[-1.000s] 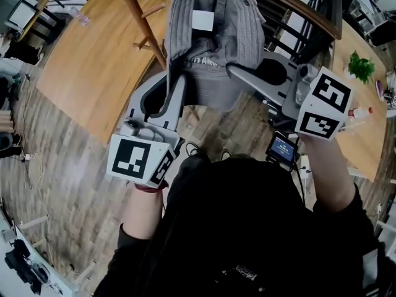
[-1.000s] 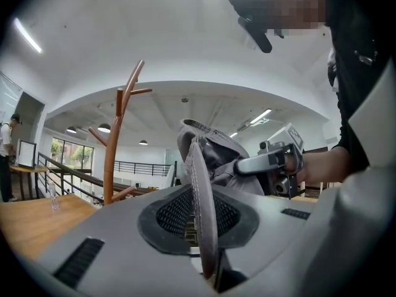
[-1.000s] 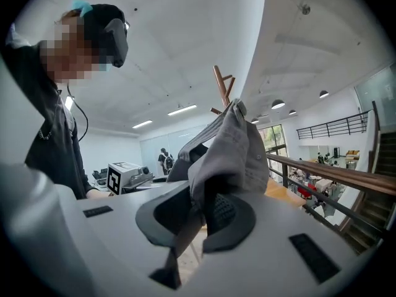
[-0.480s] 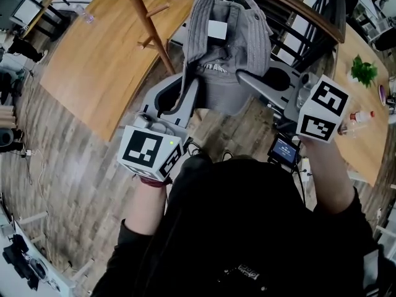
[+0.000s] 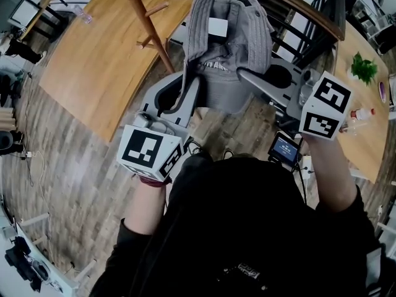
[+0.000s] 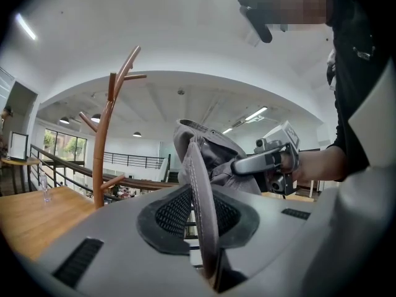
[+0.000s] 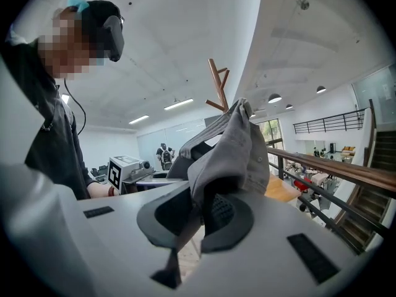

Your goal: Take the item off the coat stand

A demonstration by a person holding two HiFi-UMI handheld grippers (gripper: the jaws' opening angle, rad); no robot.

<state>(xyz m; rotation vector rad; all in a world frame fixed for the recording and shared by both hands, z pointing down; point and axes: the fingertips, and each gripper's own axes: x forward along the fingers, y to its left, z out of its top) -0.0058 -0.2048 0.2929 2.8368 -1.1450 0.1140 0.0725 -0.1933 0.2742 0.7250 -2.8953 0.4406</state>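
Note:
A grey cap [image 5: 229,48] hangs in the air between my two grippers, clear of the wooden coat stand [image 5: 148,26] to its left. My left gripper [image 5: 189,91] is shut on the cap's brim [image 6: 201,197], which stands edge-on between the pads. My right gripper [image 5: 244,74] is shut on a fold of the cap's side [image 7: 238,147]. The left gripper view has the stand [image 6: 102,147] at the left and the right gripper [image 6: 266,161] behind the cap. In the right gripper view the stand's top [image 7: 218,85] rises behind the cap.
A wooden table [image 5: 93,60] lies below the stand. A dark railing [image 5: 297,11] curves behind the cap. Another table at the right carries a green plant [image 5: 362,67] and a bottle [image 5: 359,113]. A small screen [image 5: 284,148] sits by my right forearm.
The cap and both grippers have shifted a little to the right, away from the stand's pole, mostly in the first half second. Both grips stay on the cap.

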